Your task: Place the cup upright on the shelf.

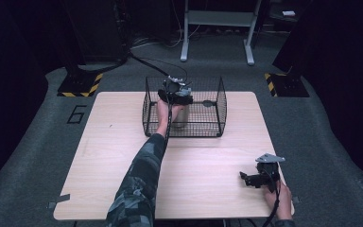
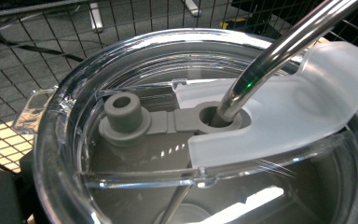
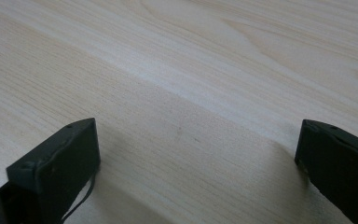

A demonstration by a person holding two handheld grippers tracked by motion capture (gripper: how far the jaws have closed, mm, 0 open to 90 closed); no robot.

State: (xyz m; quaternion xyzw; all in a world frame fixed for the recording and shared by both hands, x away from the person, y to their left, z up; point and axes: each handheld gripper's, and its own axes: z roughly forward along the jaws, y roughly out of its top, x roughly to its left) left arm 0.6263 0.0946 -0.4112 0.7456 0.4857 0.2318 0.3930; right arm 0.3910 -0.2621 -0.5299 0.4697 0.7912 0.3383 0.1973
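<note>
The steel tumbler with clear lid [image 2: 135,140] and metal straw [image 2: 279,51] stood in the black wire basket [image 1: 217,101], directly below our left gripper [image 1: 176,92]; its jaw state we couldn't tell; our right gripper [image 3: 196,158] rested apart on the wooden table [image 1: 123,156]; we judged a straight, steady lift best.

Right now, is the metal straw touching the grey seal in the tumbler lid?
Touching. The left gripper view shows the metal straw passing through the hole of the grey seal, its lower end pressed against the ring's edge with no gap visible there.
</note>
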